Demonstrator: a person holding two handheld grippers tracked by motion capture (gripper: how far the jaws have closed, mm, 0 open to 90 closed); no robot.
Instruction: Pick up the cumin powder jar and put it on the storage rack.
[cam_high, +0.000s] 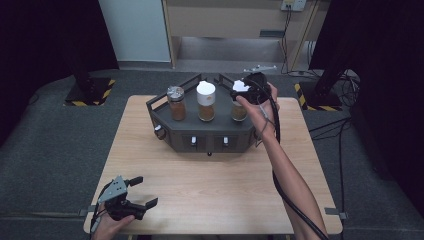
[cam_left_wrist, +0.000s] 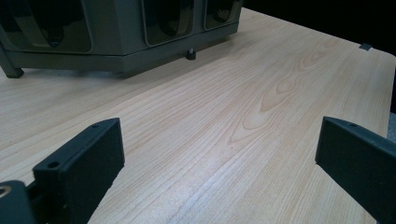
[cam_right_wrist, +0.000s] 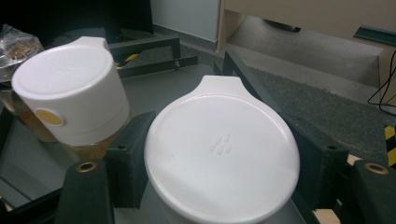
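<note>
right gripper (cam_right_wrist: 224, 163) fingers pinching round white plastic lid (cam_right_wrist: 222, 154) atop rightmost glass spice jar (cam_high: 239, 111) in dark grey metal rack (cam_high: 165, 127); left gripper (cam_high: 142, 191) fingers spread, low over pale wooden surface (cam_left_wrist: 243, 116).

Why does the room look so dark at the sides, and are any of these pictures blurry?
High view: light falls on the pale wooden table; black surroundings. Left gripper view: sharp wood grain, soft sheen. Right gripper view: the round white plastic lid between the jaws looks bright, slightly soft.

White-capped spice jar (cam_high: 239, 102) (brown contents) upright at the dark rack's (cam_high: 165, 131) right end.
</note>
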